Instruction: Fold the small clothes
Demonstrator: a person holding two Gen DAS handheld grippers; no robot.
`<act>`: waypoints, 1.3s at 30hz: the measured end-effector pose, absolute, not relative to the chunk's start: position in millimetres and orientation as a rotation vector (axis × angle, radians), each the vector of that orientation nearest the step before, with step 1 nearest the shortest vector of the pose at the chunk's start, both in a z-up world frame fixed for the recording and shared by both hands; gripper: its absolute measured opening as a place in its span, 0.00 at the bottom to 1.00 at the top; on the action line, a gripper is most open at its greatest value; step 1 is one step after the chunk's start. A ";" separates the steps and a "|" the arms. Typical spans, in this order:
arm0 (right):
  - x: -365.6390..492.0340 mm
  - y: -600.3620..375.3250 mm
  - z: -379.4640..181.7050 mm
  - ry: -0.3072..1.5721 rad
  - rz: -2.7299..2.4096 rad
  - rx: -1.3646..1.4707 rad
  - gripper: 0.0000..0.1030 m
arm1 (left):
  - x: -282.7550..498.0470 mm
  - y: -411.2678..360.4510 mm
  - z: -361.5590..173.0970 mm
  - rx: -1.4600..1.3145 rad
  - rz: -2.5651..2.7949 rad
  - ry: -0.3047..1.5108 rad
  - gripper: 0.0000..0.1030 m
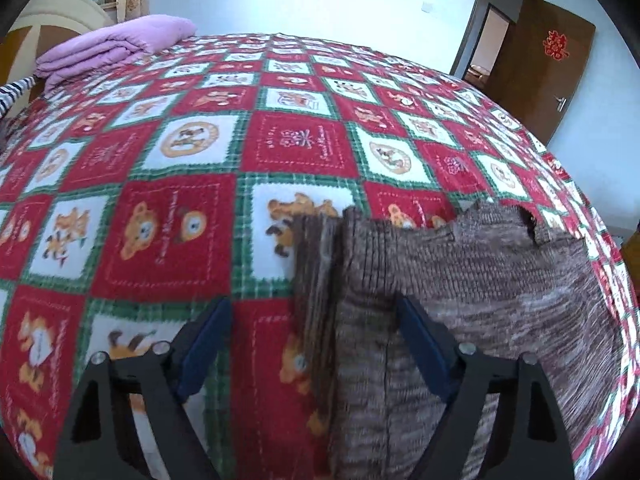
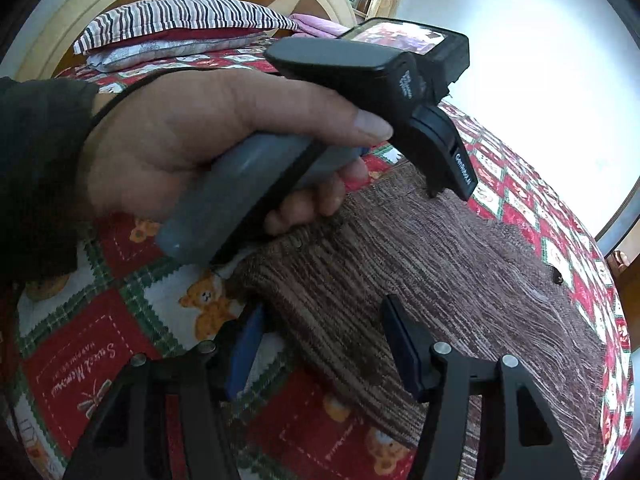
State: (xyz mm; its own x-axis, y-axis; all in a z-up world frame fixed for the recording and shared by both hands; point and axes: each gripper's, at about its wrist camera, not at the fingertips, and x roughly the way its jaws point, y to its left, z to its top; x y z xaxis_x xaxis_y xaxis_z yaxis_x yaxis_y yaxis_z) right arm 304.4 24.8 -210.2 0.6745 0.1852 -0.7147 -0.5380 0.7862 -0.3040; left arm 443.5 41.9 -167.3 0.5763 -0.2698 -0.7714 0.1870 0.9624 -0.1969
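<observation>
Both grippers are spread wide, pinching nothing. The right gripper (image 2: 320, 340) straddles the near folded edge of a brown knit sweater (image 2: 440, 264), which stretches away from its fingers across the bear-print blanket (image 2: 100, 360). The left gripper (image 1: 312, 344) sits at the sweater's opposite side, one finger over the knit.

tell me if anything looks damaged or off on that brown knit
Yes: the brown knit garment has a small dark hole near its far edge, also seen from the right wrist. Its left side is already folded over, unevenly.
</observation>
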 end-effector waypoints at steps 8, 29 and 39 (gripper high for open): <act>314.9 35.5 -211.4 0.723 0.434 -0.532 0.57 | 449.5 44.3 -171.6 -0.141 -0.285 0.906 0.83; 325.4 21.2 -210.6 0.756 0.511 -0.403 0.16 | 447.0 49.3 -172.9 -0.215 -0.374 0.884 0.18; 324.5 -8.8 -197.8 0.776 0.539 -0.259 0.09 | 441.9 27.2 -155.5 -0.073 -0.307 0.906 0.11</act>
